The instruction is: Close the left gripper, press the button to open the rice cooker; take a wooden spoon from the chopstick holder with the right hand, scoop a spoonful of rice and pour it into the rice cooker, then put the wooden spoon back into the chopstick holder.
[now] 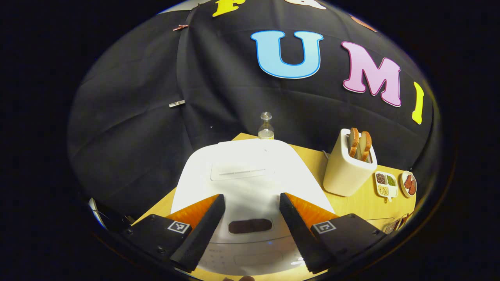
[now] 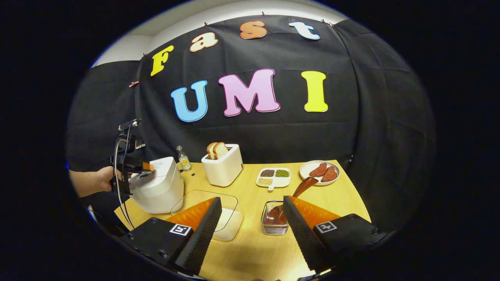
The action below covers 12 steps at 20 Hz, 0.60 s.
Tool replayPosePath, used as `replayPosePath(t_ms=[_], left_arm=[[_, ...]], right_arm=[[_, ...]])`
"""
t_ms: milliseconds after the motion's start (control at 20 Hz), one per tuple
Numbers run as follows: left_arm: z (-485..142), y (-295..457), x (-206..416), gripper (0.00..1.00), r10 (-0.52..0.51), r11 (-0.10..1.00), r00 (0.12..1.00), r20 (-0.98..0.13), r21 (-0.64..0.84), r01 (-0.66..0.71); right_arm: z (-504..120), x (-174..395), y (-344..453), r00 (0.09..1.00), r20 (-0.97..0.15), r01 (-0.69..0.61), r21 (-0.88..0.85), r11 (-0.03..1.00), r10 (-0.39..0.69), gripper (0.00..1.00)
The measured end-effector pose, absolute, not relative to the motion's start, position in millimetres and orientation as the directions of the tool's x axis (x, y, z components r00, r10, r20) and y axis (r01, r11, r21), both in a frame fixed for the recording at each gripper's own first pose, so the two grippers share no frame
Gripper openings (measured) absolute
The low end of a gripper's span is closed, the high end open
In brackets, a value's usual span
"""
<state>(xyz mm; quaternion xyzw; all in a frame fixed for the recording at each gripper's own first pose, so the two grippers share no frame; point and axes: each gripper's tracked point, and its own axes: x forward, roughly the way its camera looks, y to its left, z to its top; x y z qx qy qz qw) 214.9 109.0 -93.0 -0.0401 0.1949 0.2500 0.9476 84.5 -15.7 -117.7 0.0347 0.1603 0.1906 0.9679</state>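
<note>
The white rice cooker (image 1: 250, 175) lies right below my left gripper (image 1: 252, 197), lid down, with its dark oval button (image 1: 250, 225) between the two fingers. That gripper is open and holds nothing. In the right gripper view a hand (image 2: 91, 181) holds the left gripper (image 2: 131, 168) over the rice cooker (image 2: 158, 189) at the table's left end. My right gripper (image 2: 252, 201) is open and empty above the table. A wooden spoon (image 2: 304, 185) leans out of the small chopstick holder (image 2: 273, 226) beside its right finger. A clear container of rice (image 2: 226, 226) sits behind its left finger.
A white toaster (image 2: 223, 168) with bread slices stands behind the rice container, and a small bottle (image 2: 182, 158) is next to the cooker. Farther right are a divided dish of beans (image 2: 273, 177) and a plate of red pieces (image 2: 320, 171). The wooden table (image 2: 250, 253) ends near the grippers.
</note>
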Motion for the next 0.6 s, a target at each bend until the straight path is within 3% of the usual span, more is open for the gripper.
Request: replayPosePath(t_ms=[350, 600], left_arm=[[12, 63, 166, 0.95, 0.38, 0.92, 0.916, -0.131, -0.052, -0.389], [69, 32, 105, 0.95, 0.231, 0.973, 0.972, 0.054, -0.038, -0.229]], right_arm=[[-85, 97, -27, 0.917, -0.247, -0.299, 0.091, 0.95, 0.313, 0.98], [-46, 62, -17, 0.969, -0.162, -0.176, 0.087, 0.981, 0.188, 0.99]])
